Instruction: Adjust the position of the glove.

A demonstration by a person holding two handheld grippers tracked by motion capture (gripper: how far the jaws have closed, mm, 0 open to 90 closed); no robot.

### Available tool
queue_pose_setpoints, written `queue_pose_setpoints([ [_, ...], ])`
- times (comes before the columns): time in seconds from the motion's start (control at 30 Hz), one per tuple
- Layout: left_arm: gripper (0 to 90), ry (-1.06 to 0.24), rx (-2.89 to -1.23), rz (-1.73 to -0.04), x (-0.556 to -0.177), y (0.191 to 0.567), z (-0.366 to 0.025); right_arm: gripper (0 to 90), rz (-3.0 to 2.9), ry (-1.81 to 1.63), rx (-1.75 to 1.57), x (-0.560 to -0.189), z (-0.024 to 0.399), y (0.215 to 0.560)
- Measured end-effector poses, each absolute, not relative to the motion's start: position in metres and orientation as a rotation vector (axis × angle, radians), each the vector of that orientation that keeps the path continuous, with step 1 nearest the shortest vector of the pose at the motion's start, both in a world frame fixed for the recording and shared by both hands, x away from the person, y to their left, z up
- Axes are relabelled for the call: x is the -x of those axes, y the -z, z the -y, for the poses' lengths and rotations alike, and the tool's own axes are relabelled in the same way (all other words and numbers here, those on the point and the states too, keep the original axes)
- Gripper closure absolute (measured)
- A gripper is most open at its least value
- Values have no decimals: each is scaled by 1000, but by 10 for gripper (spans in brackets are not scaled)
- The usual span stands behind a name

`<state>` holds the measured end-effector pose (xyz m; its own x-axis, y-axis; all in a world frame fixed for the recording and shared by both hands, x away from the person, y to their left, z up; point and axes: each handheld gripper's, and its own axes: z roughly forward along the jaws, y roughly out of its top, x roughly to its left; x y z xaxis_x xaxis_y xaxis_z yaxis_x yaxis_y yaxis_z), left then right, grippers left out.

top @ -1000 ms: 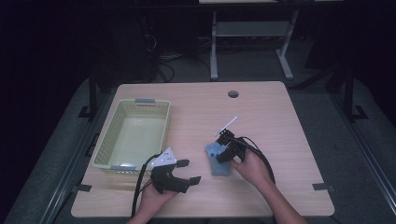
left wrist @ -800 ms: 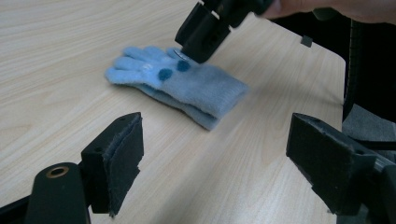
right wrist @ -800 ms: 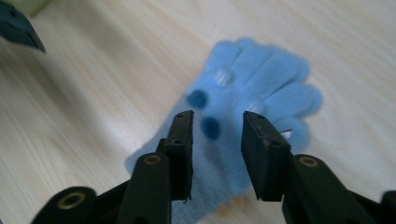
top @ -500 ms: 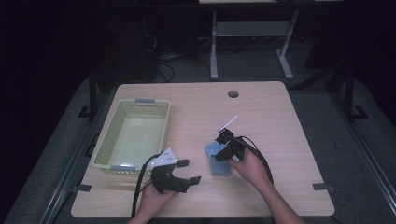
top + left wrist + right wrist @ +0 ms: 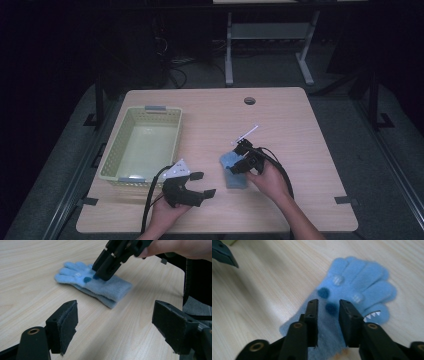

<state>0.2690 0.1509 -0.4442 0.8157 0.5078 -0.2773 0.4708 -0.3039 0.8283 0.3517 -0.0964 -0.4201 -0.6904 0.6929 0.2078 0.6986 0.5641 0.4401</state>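
A light blue fleece glove [image 5: 233,175] [image 5: 100,288] [image 5: 362,282] with dark blue dots and small white marks lies flat on the wooden table. My right gripper [image 5: 235,167] [image 5: 100,276] [image 5: 328,303] points down onto its palm. Its jaws have just been opening and now stand a narrow gap apart, with glove fabric showing between the tips but not pinched. Left of the glove, near the table's front edge, my left gripper [image 5: 205,183] [image 5: 115,312] is open wide with nothing in it, aimed at the glove's cuff end.
A pale green plastic basket [image 5: 114,152] stands at the left of the table with nothing in it. A thin white strip [image 5: 248,132] lies just beyond the right gripper. There is a cable hole [image 5: 249,100] near the far edge of the table.
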Motion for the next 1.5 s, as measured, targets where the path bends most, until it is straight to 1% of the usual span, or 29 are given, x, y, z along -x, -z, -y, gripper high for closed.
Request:
queue_pose_setpoints([
  [0.1, 221, -50, -1948, -751, -269, 442, -150, 557, 2760, 818, 1282, -349, 103, 416],
  [0.2, 222, -29, -1925, -779, -270, 440, -147, 466, 2723, 863, 1325, -346, 113, 414],
  [0.37, 224, 10, -1943, -819, -277, 441, -135, 429, 2634, 933, 1379, -339, 131, 419],
  [0.43, 243, 28, -1954, -837, -281, 442, -130, 415, 2596, 961, 1401, -336, 136, 421],
  [0.5, 244, 43, -1934, -872, -286, 443, -125, 403, 2568, 984, 1409, -334, 140, 423],
  [0.63, 252, 86, -1917, -952, -297, 444, -116, 401, 2537, 1042, 1437, -331, 145, 425],
  [0.73, 255, 68, -1949, -989, -304, 446, -109, 397, 2515, 1073, 1463, -330, 148, 430],
  [0.8, 320, 106, -1955, -999, -309, 447, -106, 392, 2493, 1078, 1483, -330, 149, 433],
  [1.0, 334, 179, -1946, -1063, -317, 454, -98, 393, 2420, 1105, 1511, -323, 154, 437],
  [1.07, 341, 213, -1945, -1084, -320, 457, -96, 410, 2398, 1114, 1513, -322, 156, 439],
  [1.13, 336, 211, -1924, -1113, -320, 459, -96, 417, 2385, 1129, 1528, -321, 158, 439],
  [1.37, 380, 279, -1893, -1144, -324, 464, -91, 430, 2327, 1132, 1545, -321, 159, 445],
  [1.5, 433, 294, -1909, -1146, -324, 468, -88, 439, 2329, 1096, 1551, -321, 156, 452],
])
